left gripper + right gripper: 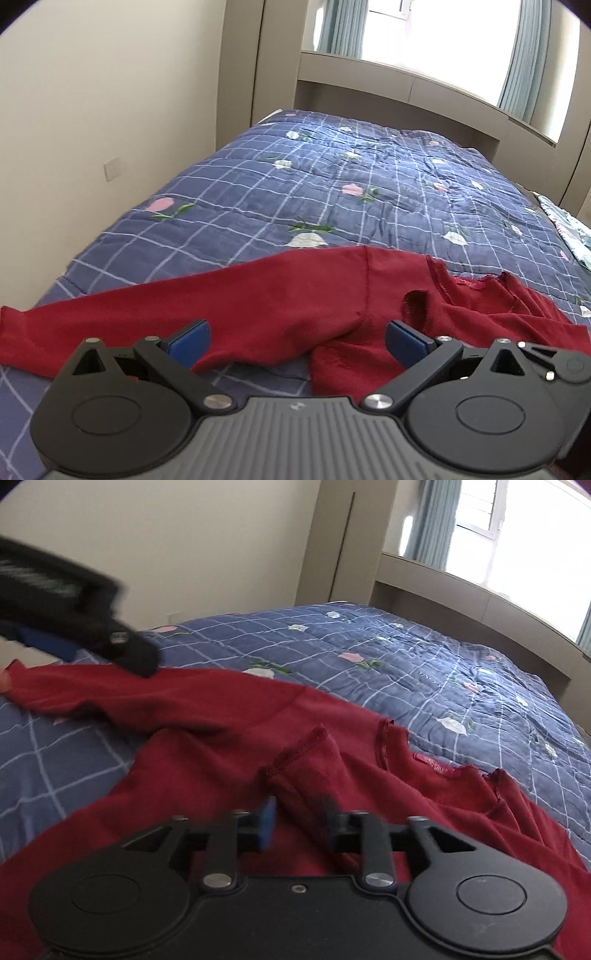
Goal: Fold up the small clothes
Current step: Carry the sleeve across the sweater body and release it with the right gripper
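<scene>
A dark red long-sleeved top [280, 295] lies spread on the bed, one sleeve stretched to the left. It also shows in the right wrist view [221, 746], with its neckline [439, 768] toward the right. My left gripper [297, 338] is open, its blue pads [192, 338] wide apart just above the sleeve near the armpit. It also shows in the right wrist view [74, 642], blurred, over the sleeve. My right gripper [301, 821] is shut on a folded sleeve cuff [303, 775] lying over the top's body.
A blue checked quilt with flowers [332, 184] covers the bed. A beige wall with a socket [112, 168] runs along the left. A headboard ledge [406, 85] and a bright window stand beyond. A patterned cloth [569, 229] lies at the bed's right edge.
</scene>
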